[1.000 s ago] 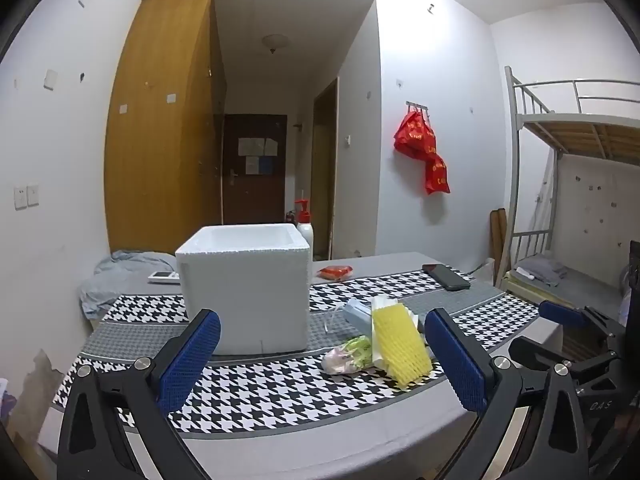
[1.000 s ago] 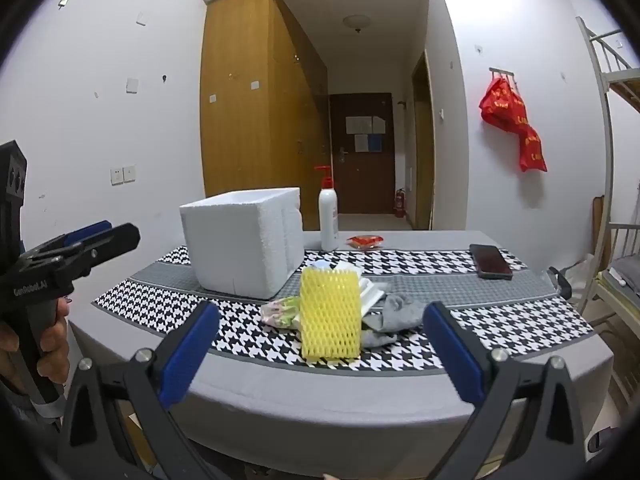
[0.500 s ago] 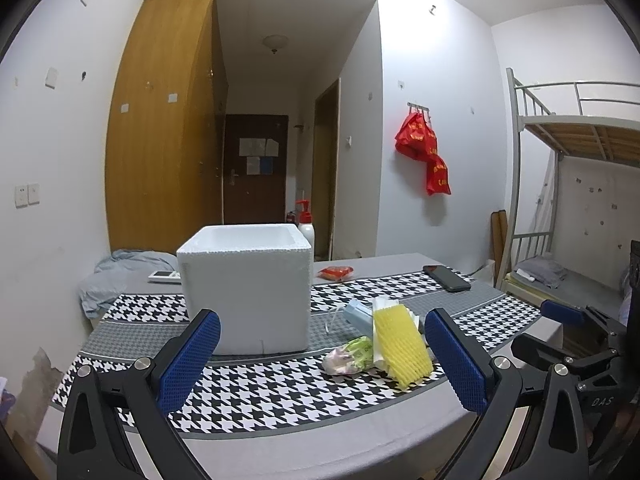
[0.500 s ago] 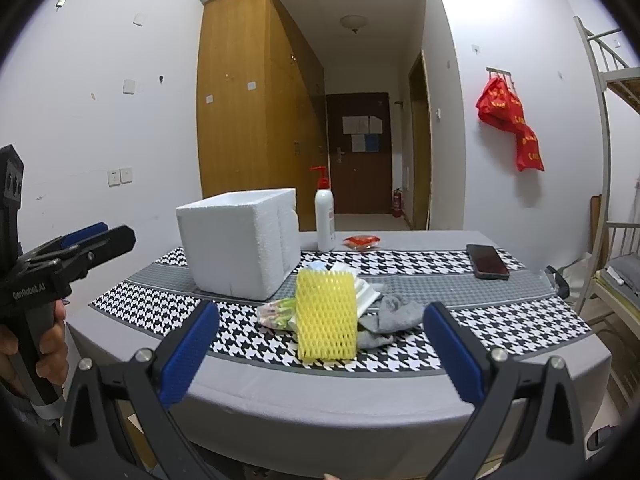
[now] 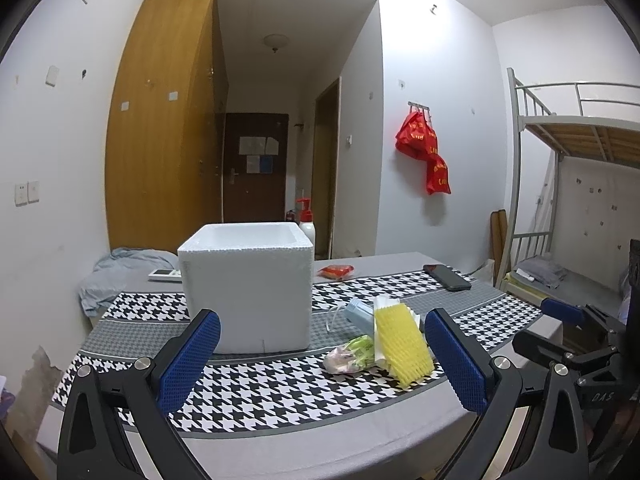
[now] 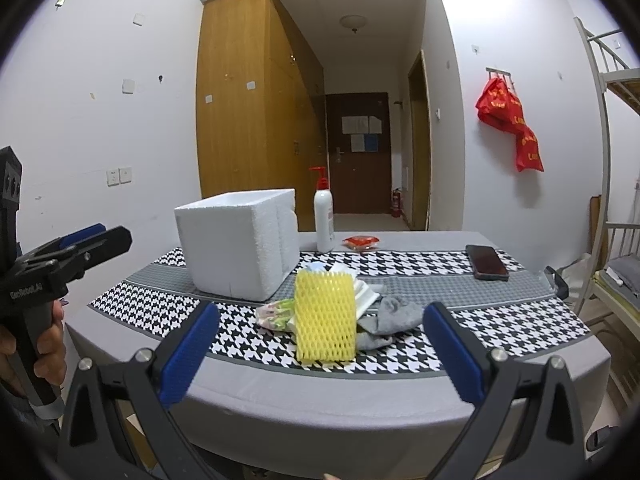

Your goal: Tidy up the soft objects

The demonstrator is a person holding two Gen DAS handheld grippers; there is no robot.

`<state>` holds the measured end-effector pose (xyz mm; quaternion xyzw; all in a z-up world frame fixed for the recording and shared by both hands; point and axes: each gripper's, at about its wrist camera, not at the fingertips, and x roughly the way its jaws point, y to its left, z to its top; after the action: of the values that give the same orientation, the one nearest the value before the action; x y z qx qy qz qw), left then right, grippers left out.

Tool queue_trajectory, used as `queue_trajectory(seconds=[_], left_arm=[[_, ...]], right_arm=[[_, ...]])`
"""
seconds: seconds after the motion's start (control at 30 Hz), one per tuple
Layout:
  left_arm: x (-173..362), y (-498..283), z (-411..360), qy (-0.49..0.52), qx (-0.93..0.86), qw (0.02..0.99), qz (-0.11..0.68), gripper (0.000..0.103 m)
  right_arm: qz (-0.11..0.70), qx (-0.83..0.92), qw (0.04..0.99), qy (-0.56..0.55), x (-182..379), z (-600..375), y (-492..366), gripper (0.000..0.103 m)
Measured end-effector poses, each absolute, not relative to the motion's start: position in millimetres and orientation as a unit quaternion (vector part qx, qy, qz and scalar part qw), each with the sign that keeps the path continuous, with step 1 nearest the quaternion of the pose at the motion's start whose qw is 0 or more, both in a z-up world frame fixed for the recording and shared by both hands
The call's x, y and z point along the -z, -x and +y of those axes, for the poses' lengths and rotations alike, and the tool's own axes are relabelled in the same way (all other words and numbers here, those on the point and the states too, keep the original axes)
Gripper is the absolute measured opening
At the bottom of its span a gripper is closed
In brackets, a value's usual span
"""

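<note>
Centrally, yellow mesh foam sleeve [image 6: 325, 315] beside boxy white styrofoam box [image 6: 236, 243].

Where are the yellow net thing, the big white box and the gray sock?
yellow foam net [image 6: 325, 316]: right wrist view, middle of its mesh face.
white foam box [image 5: 248, 300]: left wrist view, front wall.
gray sock [image 6: 394, 316]: right wrist view, crumpled middle.

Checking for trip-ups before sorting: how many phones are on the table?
2. A black phone lies face up on the far right of the table; a white one sits behind the foam box, partly hidden.
</note>
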<state>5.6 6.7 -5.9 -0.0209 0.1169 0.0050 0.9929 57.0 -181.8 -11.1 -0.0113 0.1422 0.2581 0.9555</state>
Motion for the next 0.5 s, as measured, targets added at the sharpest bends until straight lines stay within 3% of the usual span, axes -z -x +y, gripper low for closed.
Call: queue_trajectory(seconds=[0.5], left_arm=[[4.1,-6.4,7.7,0.025,0.0,0.992,0.121,0.102]], right_arm=[[0.142,-0.255,0.956,0.01,9.2,-184.1,-58.3,0.103]])
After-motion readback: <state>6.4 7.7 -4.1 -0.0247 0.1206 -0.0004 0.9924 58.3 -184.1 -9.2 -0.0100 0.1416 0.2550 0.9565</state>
